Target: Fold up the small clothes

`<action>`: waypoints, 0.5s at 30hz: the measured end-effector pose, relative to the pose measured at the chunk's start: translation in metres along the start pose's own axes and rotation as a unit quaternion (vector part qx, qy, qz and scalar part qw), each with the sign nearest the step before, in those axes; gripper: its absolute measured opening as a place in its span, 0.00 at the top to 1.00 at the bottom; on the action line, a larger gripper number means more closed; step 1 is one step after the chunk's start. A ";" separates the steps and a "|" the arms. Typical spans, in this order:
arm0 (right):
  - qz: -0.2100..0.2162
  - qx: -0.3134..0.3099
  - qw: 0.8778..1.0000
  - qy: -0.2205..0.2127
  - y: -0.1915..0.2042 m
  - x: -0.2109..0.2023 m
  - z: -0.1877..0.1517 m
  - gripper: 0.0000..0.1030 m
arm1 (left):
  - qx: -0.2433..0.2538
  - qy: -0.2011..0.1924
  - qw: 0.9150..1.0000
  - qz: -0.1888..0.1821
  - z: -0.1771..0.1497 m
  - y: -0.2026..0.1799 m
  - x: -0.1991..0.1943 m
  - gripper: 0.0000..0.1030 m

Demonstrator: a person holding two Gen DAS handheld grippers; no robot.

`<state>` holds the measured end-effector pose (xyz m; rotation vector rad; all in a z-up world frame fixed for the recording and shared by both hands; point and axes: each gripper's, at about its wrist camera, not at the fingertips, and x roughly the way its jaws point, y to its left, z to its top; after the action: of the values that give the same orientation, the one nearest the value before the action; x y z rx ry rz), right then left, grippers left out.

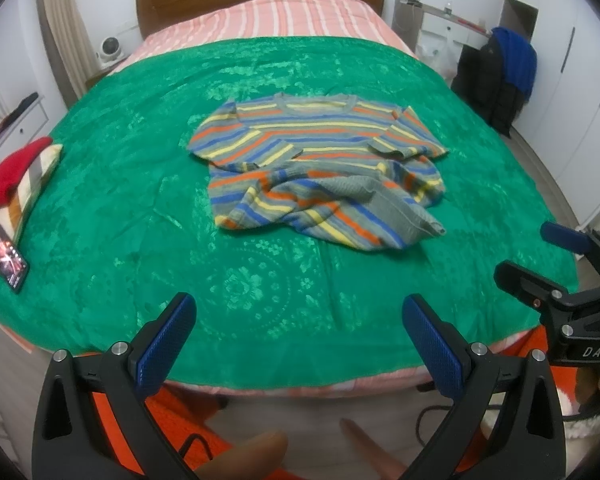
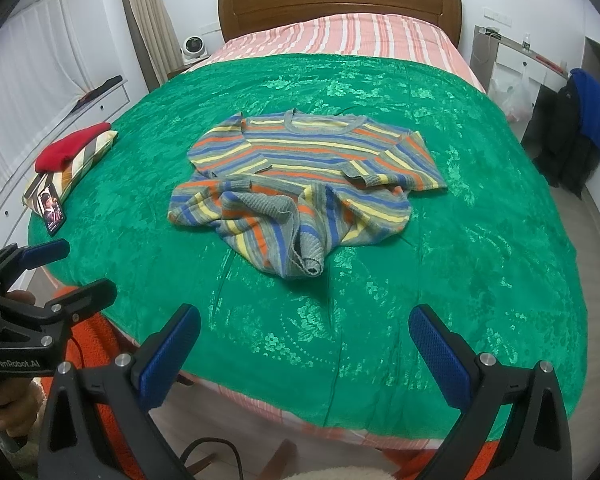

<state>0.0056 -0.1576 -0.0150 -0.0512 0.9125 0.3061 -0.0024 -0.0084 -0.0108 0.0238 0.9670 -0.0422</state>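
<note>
The striped knit sweater in grey, blue, orange and yellow [image 2: 300, 184] sits mid-bed on the shiny green bedspread [image 2: 460, 280], hem bunched, basically unfolded; left gripper [image 1: 300, 344] and right gripper [image 2: 304, 350] hover spread wide, empty, at the foot, so folding hasn't started

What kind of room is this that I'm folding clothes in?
Most likely a home bedroom. A bed with a wooden headboard fills the view, spread with a green blanket on which the striped sweater lies. Curtains hang beside it, and jackets hang by white cabinets.
</note>
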 end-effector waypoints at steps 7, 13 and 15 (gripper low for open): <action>0.000 -0.001 1.000 -0.001 0.001 0.000 0.000 0.00 | 0.000 0.000 1.000 0.000 0.000 0.000 0.000 0.00; 0.000 -0.001 1.000 -0.001 0.001 0.000 0.000 0.00 | 0.000 0.001 1.000 0.000 0.000 0.000 0.000 0.00; 0.001 -0.001 1.000 -0.001 0.001 0.001 0.000 0.00 | 0.000 0.001 1.000 -0.001 0.000 0.000 0.000 0.00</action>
<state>0.0055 -0.1564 -0.0155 -0.0515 0.9105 0.3079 -0.0023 -0.0087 -0.0112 0.0223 0.9689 -0.0448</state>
